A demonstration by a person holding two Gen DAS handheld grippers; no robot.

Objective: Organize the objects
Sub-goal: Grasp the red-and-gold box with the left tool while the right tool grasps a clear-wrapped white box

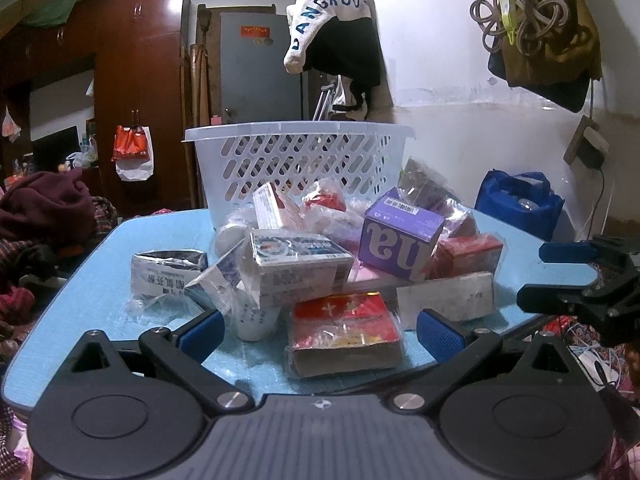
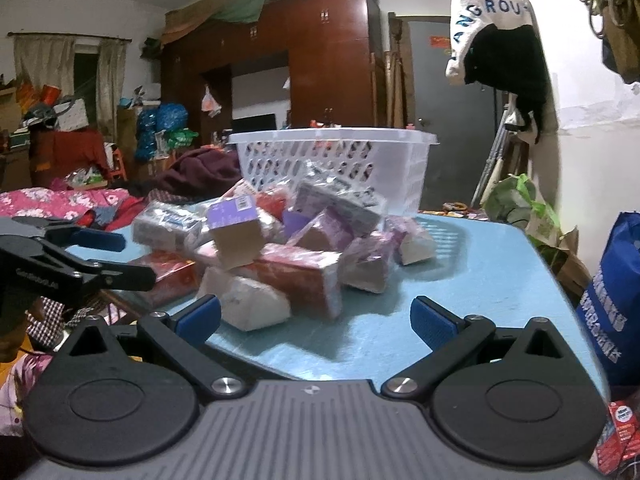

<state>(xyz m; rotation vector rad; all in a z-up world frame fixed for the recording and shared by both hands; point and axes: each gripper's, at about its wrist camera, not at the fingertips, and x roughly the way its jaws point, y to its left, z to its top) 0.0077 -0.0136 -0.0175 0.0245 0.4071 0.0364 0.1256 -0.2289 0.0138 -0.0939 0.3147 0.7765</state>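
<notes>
Left hand-held gripper [image 1: 320, 330]: fingers spread wide, nothing between them, low at the near edge of the table [image 1: 92, 264]. Right hand-held gripper [image 2: 316, 320]: likewise wide and empty, at the near edge further right. Pile of wrapped boxes [image 1: 320, 256]: heaped just ahead of both; red box [image 1: 344, 326] nearest, lying between the left fingers' line; purple carton [image 1: 400, 236] beyond, tilted. White basket [image 1: 298, 160]: behind the pile, seemingly empty. Handling advice: take the nearest loose box first, grip across its short sides, beware slippery wrap, lift clear before carrying over the basket rim.
</notes>
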